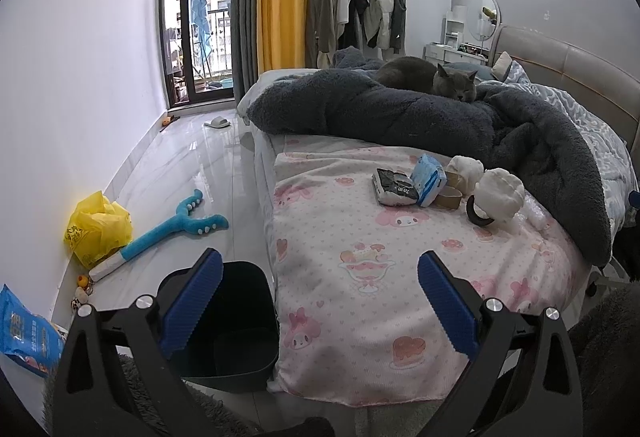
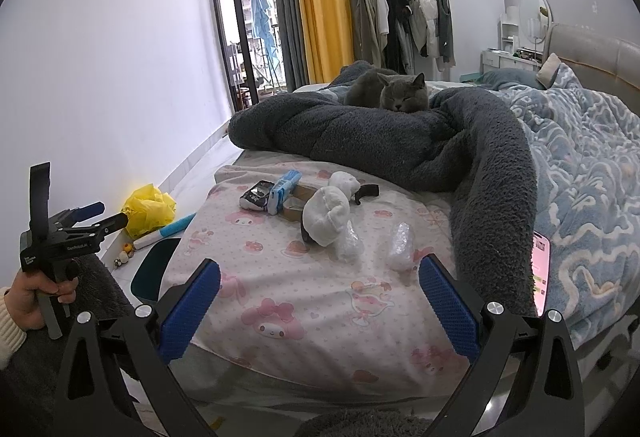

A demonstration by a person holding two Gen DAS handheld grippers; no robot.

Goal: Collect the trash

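Observation:
Trash lies on the pink patterned bed sheet: a black-and-white wrapper, a blue-white packet, brown tape rolls, white tissue wads and a black ring. The right wrist view shows the same pile plus clear plastic scraps. A dark bin stands on the floor beside the bed. My left gripper is open and empty, above the bin and bed corner; it also shows in the right wrist view. My right gripper is open and empty, short of the pile.
A grey cat rests on a dark fleece blanket. A phone lies at the blanket's edge. On the floor lie a yellow bag, a blue toy and a blue packet.

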